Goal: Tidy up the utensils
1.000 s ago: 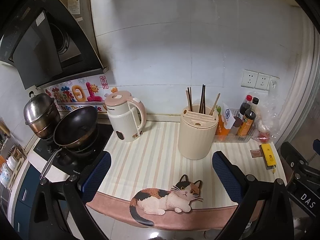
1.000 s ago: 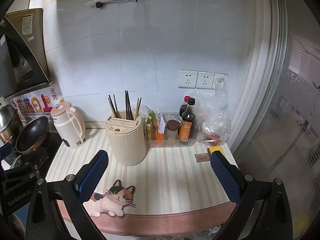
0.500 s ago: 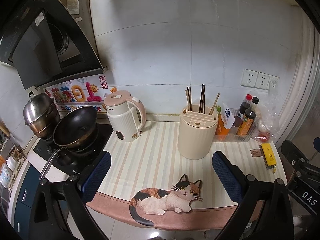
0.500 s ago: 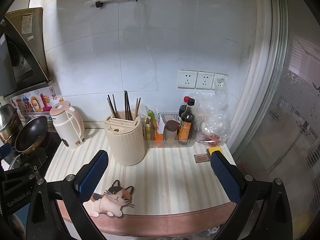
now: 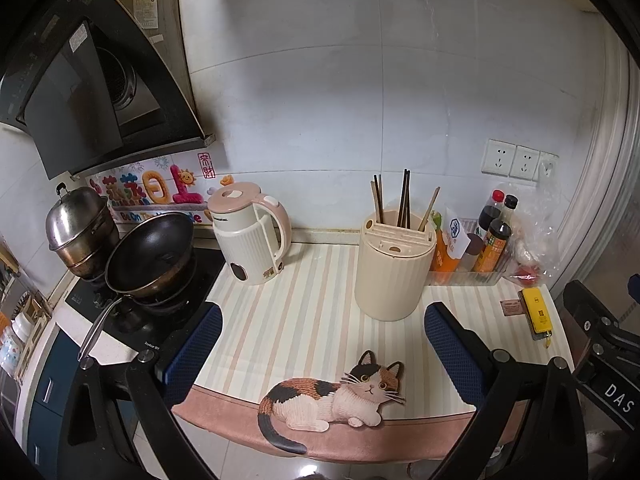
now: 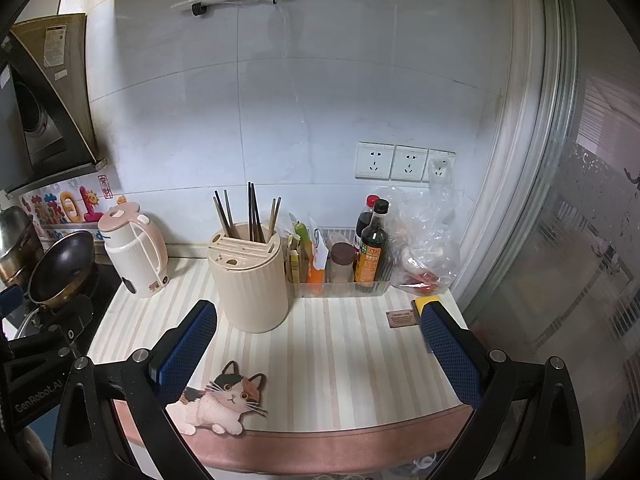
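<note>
A cream ribbed utensil holder (image 5: 394, 272) stands on the striped counter mat (image 5: 296, 320), with several chopsticks (image 5: 405, 200) upright in its top slots. It also shows in the right wrist view (image 6: 250, 280), with the chopsticks (image 6: 253, 216). My left gripper (image 5: 320, 348) is open and empty, held in front of the counter edge, well short of the holder. My right gripper (image 6: 318, 344) is open and empty too, to the right of the holder and apart from it.
A cream and pink kettle (image 5: 252, 236) stands left of the holder. A wok (image 5: 150, 256) and steel pot (image 5: 78, 220) sit on the stove. A clear tray of sauce bottles (image 6: 372, 252), a plastic bag (image 6: 424, 240), a yellow object (image 5: 538, 314) lie at right.
Both views have shifted very slightly; the right gripper has drifted a little to the right and closer. Both grippers stay open and empty. Nothing on the counter has moved.
</note>
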The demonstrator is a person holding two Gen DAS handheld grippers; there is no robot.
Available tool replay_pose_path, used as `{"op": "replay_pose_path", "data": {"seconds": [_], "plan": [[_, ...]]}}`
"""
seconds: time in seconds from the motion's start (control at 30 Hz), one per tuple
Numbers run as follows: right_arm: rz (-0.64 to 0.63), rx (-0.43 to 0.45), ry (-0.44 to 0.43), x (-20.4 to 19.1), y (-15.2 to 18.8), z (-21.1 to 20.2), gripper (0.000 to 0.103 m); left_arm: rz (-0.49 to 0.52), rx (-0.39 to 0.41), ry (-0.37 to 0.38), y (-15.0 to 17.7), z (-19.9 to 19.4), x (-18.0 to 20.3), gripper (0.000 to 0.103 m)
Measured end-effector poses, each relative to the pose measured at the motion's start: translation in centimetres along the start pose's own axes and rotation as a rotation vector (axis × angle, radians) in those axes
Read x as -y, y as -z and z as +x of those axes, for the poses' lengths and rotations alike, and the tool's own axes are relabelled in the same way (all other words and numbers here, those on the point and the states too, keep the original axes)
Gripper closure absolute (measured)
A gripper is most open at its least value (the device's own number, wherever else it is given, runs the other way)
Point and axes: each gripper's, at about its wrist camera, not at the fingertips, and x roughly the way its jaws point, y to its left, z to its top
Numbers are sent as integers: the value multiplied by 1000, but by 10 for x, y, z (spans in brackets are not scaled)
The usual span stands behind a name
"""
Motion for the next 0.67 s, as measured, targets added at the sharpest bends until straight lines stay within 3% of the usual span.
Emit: {"op": "replay_pose_path", "data": {"seconds": [0.67], "plan": [[-5, 7, 0, 5, -4, 1, 0, -6, 9, 2, -6, 0, 2, 0]]}}
